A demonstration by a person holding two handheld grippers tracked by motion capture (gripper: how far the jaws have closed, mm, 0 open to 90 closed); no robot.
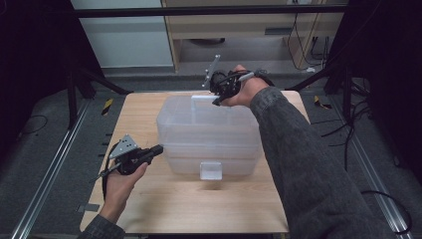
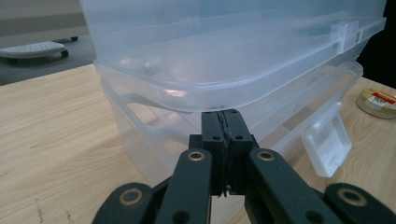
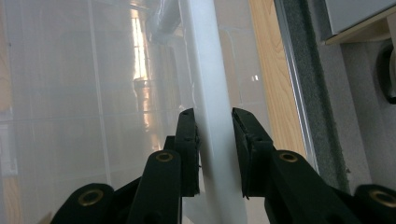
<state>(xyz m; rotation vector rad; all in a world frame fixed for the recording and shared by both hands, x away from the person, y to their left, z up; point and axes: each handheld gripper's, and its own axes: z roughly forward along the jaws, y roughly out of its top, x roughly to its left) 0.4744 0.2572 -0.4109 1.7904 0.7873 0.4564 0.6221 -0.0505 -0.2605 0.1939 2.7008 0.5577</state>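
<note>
Two grippers worked the plastic box [image 1: 209, 134]: our right gripper [image 1: 217, 101] clamped its white handle [image 3: 212, 116], our closed, empty left gripper [image 2: 223, 122] sat under the lid rim [image 2: 187, 95]; lifting looked next.

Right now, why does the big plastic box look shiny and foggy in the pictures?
In the right gripper view, orange light glares off the see-through box, blurry this close. In the left gripper view, the lid rim carries a soft glint while the tape roll stays sharp. In the high view, the room's edges are dark, and the table is lit.
</note>
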